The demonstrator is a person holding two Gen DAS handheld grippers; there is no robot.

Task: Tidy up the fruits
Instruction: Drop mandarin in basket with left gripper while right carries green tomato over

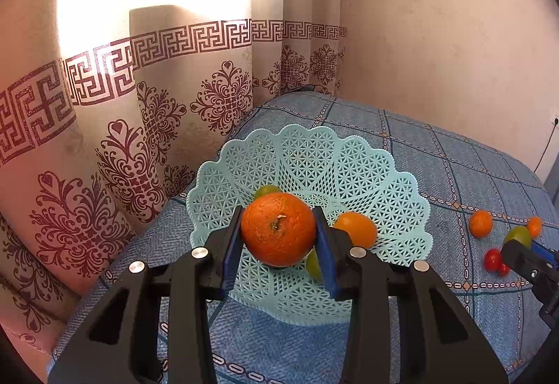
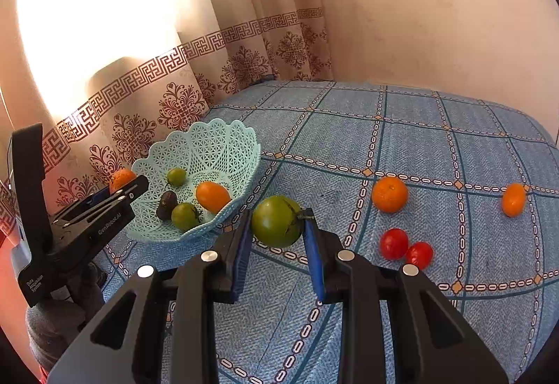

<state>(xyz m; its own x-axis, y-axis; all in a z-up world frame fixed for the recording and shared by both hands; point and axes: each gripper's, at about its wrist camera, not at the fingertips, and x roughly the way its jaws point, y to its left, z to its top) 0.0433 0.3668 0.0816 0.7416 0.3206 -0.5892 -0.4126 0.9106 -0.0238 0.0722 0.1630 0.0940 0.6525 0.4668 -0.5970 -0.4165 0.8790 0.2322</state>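
1. Right now the left gripper (image 1: 279,237) clamps an orange (image 1: 278,229) above the basket (image 1: 401,209); released from this height, it could bounce out or bruise the fruit below.
2. Meanwhile the right gripper (image 2: 277,233) pinches a green fruit (image 2: 277,226) over the cloth (image 2: 436,125); its round skin may slip.
3. Inside the basket lie an orange fruit (image 2: 212,196), two green ones and a dark one.
4. Farther off, a mandarin (image 2: 389,194) and two tomatoes (image 2: 393,243) wait on the cloth.
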